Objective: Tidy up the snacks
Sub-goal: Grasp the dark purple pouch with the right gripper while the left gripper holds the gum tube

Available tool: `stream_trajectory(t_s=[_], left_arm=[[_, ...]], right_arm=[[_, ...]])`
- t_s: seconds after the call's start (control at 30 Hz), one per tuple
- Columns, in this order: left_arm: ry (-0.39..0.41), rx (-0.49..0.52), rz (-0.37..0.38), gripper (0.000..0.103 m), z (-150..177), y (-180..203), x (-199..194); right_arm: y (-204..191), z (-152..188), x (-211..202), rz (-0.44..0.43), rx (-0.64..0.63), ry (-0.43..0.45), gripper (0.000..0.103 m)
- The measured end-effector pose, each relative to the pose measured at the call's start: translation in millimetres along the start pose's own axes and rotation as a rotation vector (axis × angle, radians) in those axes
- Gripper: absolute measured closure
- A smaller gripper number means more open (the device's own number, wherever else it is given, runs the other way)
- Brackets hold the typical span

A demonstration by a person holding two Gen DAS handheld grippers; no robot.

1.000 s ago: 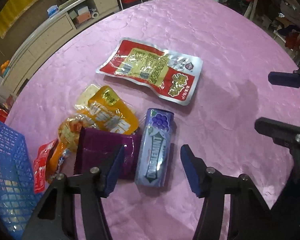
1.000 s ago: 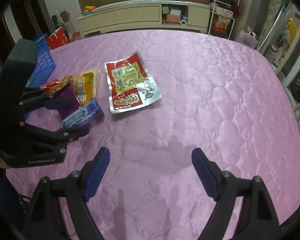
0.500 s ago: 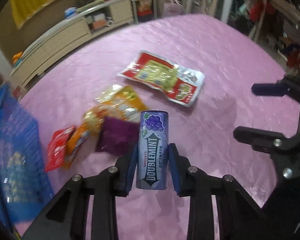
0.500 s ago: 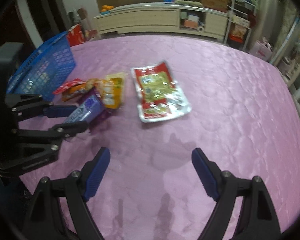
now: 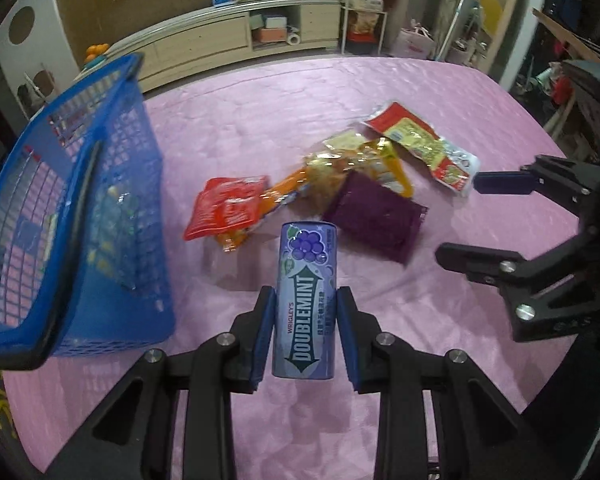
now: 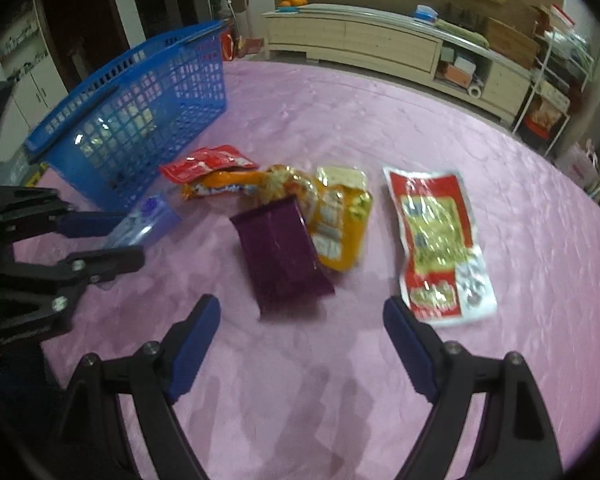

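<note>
The left gripper clamps a gum tin beside the blue basket at the table's edge; next, lift over its rim. The right gripper gapes empty.

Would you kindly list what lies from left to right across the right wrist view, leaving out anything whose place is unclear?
left gripper holding the Doublemint pack → blue basket → red packet → purple packet → yellow packet → red and silver pouch
</note>
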State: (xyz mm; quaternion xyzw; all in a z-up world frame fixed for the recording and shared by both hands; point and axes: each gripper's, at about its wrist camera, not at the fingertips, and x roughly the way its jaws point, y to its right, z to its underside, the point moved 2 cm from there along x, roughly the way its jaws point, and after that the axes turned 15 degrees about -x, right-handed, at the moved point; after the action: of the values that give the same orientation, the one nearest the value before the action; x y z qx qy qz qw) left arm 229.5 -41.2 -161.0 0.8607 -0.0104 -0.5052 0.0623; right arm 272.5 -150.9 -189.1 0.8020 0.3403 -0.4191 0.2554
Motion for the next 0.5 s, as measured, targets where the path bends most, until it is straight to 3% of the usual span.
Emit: stream_trajectory(t_s=[0.1,0.27,0.43,0.5], left_arm=[[0.013,0.007,-0.017,0.074,-0.1,-6.4,-0.9],[0.012,0.004,-0.013,0.074,-1.4,-11.4,2.3],[0.018,0.033,-0.027,0.074,-2.1,-9.7,7.1],[0.023,0.044,-0.024,0.074,-0.5,-7.4,5.0]], right_arm=[[-3.3,-7.6,17.8,0.003,-0.030,-0.031,0.026],[-7.7,-15.6,43.2,0.011,-0.060,-0.077,0.027],[-9.1,-18.3,52.4,0.080,-0.096,-0.105,0.030],[-9.1,-17.4,50.6,0.069,-0.108,-0.099,0.043]])
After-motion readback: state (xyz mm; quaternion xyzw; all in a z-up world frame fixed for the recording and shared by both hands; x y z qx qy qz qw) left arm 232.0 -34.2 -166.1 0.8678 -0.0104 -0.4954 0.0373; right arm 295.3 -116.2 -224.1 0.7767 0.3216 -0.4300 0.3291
